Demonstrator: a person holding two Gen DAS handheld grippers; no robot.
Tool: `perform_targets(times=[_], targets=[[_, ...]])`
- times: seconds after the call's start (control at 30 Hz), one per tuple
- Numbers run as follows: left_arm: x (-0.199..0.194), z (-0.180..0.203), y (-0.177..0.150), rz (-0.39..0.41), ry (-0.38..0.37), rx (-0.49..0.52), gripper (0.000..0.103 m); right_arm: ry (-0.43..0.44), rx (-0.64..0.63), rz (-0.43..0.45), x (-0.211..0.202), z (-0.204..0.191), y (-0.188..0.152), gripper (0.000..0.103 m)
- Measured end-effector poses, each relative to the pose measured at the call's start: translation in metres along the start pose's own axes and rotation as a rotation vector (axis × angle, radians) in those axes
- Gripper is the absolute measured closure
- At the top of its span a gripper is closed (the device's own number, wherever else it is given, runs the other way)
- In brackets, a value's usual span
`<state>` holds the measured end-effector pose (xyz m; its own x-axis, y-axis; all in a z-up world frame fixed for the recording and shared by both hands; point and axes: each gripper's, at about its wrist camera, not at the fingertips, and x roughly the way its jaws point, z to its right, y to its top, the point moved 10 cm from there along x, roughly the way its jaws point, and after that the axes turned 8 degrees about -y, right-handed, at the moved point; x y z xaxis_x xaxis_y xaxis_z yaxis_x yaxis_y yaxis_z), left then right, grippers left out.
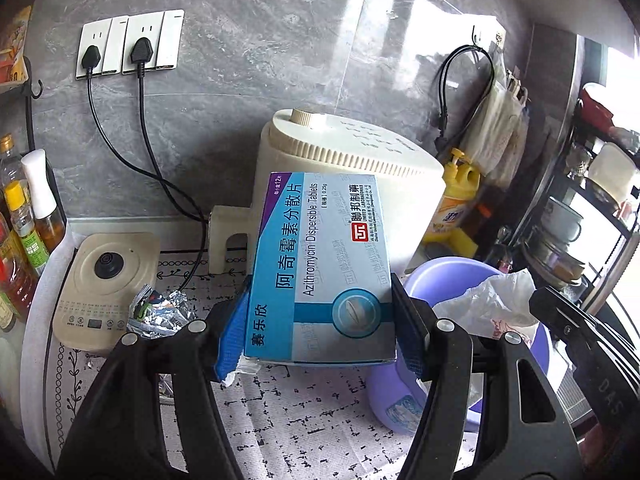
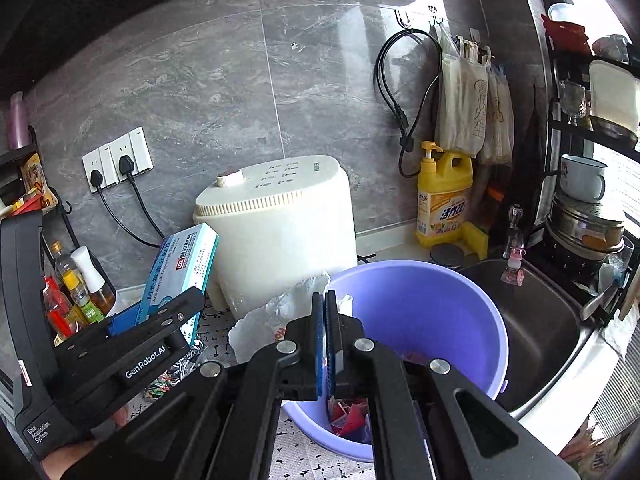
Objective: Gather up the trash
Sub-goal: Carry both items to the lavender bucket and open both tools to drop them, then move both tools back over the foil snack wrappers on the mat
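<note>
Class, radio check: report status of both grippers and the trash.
Left gripper shut on medicine box, held off the counter. Right gripper shut on the bucket rim. Foil wrapper on the counter. Nothing blocking.

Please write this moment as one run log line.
left gripper: shut on medicine box | right gripper: shut, on bucket rim

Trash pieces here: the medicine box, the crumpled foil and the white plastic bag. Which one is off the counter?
The medicine box: the left claw clamps it in the air. The foil lies on the mat; the plastic bag hangs at the purple bucket.
</note>
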<state>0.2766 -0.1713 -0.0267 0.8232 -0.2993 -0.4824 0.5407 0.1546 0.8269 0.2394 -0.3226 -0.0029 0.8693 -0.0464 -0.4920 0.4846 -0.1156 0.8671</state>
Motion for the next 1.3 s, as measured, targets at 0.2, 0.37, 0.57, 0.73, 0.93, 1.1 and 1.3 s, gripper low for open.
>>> perform_targets(times=[0.2,0.37,0.57,0.73,0.93,1.1,1.3], targets=[[0.013,0.026,0.004,-0.008,-0.045,0.027,0.039,-0.079,0.046,0.013,0.001,0.037,0.009,0.097],[0.024,0.051,0.001,-0.029,-0.093,0.057,0.039,-0.146,0.114,0.006,-0.002,0.070,0.009,0.068],[0.037,0.073,-0.009,-0.065,-0.138,0.077,0.039,-0.200,0.160,-0.014,-0.007,0.102,-0.007,0.065],[0.044,0.102,-0.028,-0.141,-0.249,0.114,0.038,-0.223,0.183,-0.027,-0.010,0.115,-0.019,0.065],[0.035,0.082,-0.024,-0.115,-0.231,0.068,0.012,-0.218,0.184,-0.033,-0.010,0.113,-0.023,0.065],[0.024,0.051,-0.022,-0.097,-0.152,0.048,0.012,-0.176,0.166,-0.037,-0.007,0.095,-0.023,0.065],[0.007,0.006,-0.021,-0.081,-0.059,0.012,0.010,-0.107,0.130,-0.042,-0.003,0.060,-0.024,0.065]])
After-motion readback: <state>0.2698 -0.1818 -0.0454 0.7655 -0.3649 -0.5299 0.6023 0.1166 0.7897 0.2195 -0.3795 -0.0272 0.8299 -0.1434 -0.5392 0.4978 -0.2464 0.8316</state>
